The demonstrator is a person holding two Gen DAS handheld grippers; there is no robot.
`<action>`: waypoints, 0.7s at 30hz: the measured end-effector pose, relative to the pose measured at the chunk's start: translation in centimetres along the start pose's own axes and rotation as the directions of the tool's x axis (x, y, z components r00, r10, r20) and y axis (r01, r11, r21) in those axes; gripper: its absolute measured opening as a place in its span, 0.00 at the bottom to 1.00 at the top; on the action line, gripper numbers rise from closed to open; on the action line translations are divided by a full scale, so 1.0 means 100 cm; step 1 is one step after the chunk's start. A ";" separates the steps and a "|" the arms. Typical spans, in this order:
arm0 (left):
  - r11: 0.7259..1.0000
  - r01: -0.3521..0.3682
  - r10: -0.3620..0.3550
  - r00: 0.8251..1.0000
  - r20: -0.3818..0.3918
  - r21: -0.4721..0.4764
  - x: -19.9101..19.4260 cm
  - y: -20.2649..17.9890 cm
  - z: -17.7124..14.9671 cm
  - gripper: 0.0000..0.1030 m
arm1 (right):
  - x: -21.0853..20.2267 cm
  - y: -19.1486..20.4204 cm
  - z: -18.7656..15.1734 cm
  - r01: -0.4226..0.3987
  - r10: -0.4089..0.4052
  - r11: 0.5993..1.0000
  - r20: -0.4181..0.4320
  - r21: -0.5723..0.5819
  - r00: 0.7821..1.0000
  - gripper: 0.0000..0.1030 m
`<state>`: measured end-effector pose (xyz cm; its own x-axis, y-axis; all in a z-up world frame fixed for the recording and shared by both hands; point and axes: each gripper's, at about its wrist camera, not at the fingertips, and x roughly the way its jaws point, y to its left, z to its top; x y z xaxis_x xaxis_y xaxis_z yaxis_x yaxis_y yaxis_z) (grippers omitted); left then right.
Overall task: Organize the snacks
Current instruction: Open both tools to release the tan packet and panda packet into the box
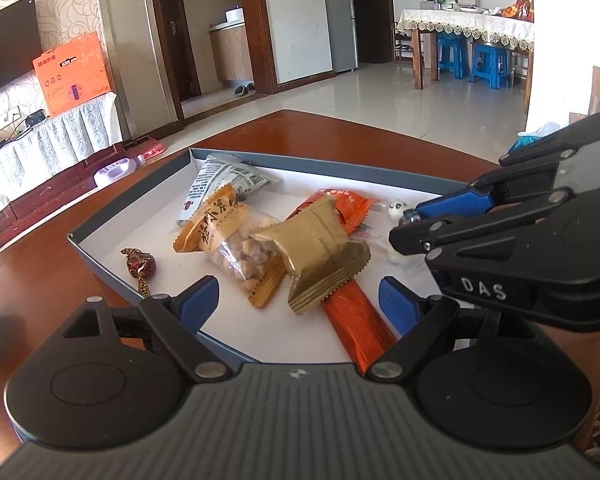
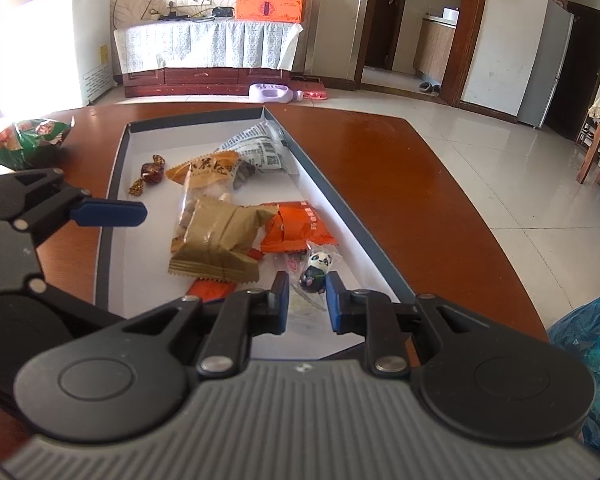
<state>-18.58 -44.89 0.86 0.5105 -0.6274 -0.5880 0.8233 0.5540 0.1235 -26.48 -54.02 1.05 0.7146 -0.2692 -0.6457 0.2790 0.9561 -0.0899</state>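
We find the snacks piled in the shallow tray [image 2: 116, 168] on the worktop [image 2: 380, 168]. The left tool [image 1: 296, 300] hangs spread wide over the gold packet [image 1: 320, 248]. The right tool [image 2: 308, 304] is narrowly parted around the panda sweet [image 2: 318, 266], not gripping.

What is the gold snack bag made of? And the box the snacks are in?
The gold snack bag looks like shiny foil-coated plastic: it glints, creases and has zigzag sealed ends. The box seems to be matte cardboard, with thin, stiff blue-grey walls and a plain white inside.
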 end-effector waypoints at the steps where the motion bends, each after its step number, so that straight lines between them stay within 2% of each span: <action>1: 1.000 0.000 0.000 1.000 -0.001 0.002 0.000 -0.001 0.000 0.88 | 0.000 0.000 0.000 0.002 -0.002 1.000 0.000 0.000 1.000 0.23; 4: 1.000 0.007 -0.007 1.000 -0.003 0.002 0.000 -0.002 -0.001 0.88 | 0.000 0.001 0.000 0.002 -0.002 1.000 -0.001 0.011 1.000 0.24; 9: 1.000 0.006 -0.006 1.000 -0.004 0.005 -0.002 -0.003 -0.001 0.89 | -0.004 -0.001 0.000 0.012 -0.012 0.999 0.003 0.039 1.000 0.39; 15: 1.000 0.010 -0.010 1.000 0.002 -0.005 -0.007 -0.005 0.001 0.89 | -0.010 -0.001 0.000 0.012 -0.012 0.997 0.003 0.071 1.000 0.41; 18: 1.000 0.011 -0.011 1.000 0.013 -0.009 -0.012 -0.006 0.002 0.90 | -0.020 0.001 0.001 0.018 -0.020 0.997 0.028 0.080 0.999 0.49; 21: 1.000 0.009 -0.009 1.000 0.026 -0.011 -0.021 -0.006 0.003 0.90 | -0.030 0.006 0.002 0.021 -0.026 0.996 0.053 0.089 0.998 0.50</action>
<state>-20.08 -44.09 2.27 0.5094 -0.6461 -0.5683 0.8250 0.5544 0.1092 -28.36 -52.70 3.04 0.7399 -0.2996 -0.6024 0.3503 0.9360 -0.0352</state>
